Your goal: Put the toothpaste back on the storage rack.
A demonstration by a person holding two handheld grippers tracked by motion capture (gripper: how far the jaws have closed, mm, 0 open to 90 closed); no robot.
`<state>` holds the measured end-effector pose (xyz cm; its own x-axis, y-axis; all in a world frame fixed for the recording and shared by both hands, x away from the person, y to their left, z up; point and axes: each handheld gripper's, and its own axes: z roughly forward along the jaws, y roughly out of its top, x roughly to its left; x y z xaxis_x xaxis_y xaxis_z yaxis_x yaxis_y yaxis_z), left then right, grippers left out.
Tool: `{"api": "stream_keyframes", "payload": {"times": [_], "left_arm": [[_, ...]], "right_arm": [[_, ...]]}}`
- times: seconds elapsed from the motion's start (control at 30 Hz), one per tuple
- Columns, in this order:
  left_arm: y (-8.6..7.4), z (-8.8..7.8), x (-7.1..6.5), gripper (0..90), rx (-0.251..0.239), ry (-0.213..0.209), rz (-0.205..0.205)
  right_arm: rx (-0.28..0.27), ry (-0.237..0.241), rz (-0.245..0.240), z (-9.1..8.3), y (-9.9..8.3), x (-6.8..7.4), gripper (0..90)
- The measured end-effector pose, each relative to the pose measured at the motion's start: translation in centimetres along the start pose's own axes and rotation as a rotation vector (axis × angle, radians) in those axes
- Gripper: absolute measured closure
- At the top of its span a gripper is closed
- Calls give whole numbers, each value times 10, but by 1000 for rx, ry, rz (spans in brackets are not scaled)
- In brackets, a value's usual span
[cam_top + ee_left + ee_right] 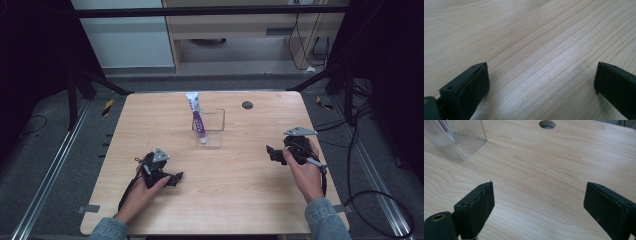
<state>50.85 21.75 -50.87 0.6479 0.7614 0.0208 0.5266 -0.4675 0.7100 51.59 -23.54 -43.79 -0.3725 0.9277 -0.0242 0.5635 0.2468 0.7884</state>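
Toothpaste tube point(197, 119) upright in clear container point(216, 131)

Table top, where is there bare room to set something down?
Bare wood lies between the left gripper and right gripper, in front of the clear container holding the tube. The back corners are also bare, except a small hole. The back middle is crowded.

Lab recording rig — wooden table point(240, 165), black frame bars point(210, 10), floor rails point(50, 170), trailing cables point(380, 195)

Nothing you're looking at is actually readable here. The tube point(196, 116) standing in the clear box point(216, 131) is showing purple print, but it's coming out way too blurry.
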Motion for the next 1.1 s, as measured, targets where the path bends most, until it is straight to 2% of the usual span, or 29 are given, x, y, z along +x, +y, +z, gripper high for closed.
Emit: {"api": "stream_keyframes", "payload": {"times": [0.13, 0.3, 0.6, 0.87, 1.1], "left_arm": [[0, 0, 0, 0, 0, 0, 0], [0, 0, 0, 0, 0, 0, 0], [0, 0, 0, 0, 0, 0, -1], [0, 0, 0, 0, 0, 0, 0], [0, 0, 0, 0, 0, 0, 0]], "right_arm": [[21, -3, 10, 8, -8, -3, 100], [82, -17, 33, 27, -23, -8, 98], [121, -33, 66, 45, -37, -18, 98], [108, -48, 106, 52, -40, -24, 98], [95, -53, 119, 55, -41, -25, 96]]}}
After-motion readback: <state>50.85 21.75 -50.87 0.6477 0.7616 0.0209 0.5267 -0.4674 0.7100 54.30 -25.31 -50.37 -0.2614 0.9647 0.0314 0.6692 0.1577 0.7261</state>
